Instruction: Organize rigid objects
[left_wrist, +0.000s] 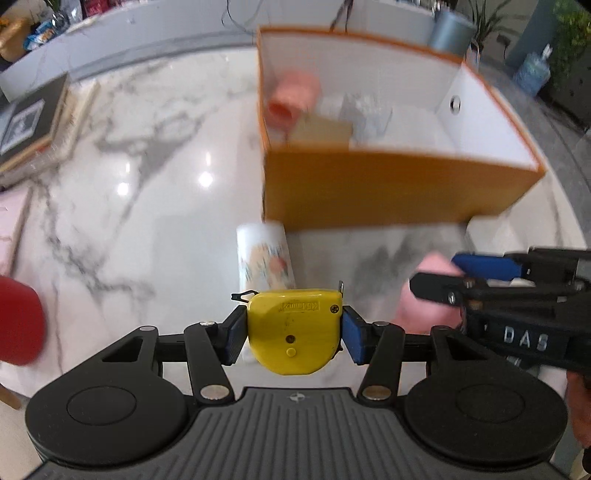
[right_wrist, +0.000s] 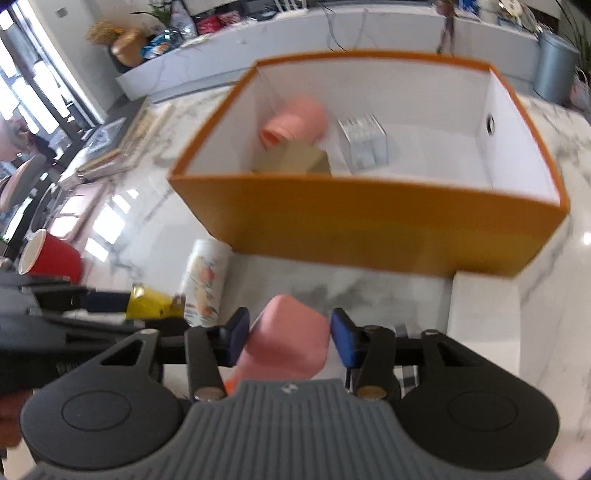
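Both hands are carrying stuff right now: the left gripper (left_wrist: 293, 334) has its jaws clamped on a yellow tape measure (left_wrist: 293, 328), and the right gripper (right_wrist: 286, 341) is squeezing a pink cup (right_wrist: 286, 341). The orange box (right_wrist: 369, 225) is sitting at 12 o'clock on the marble surface (left_wrist: 147, 166), so I'd be keeping both grips firm, clearing the near wall, and dropping into the empty right side, away from the can (right_wrist: 205, 284) lying at 10 o'clock.

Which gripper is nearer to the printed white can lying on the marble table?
Left. The left gripper, shut on a yellow tape measure, sits right beside the can. The right gripper, holding a pink container, is farther to the can's right.
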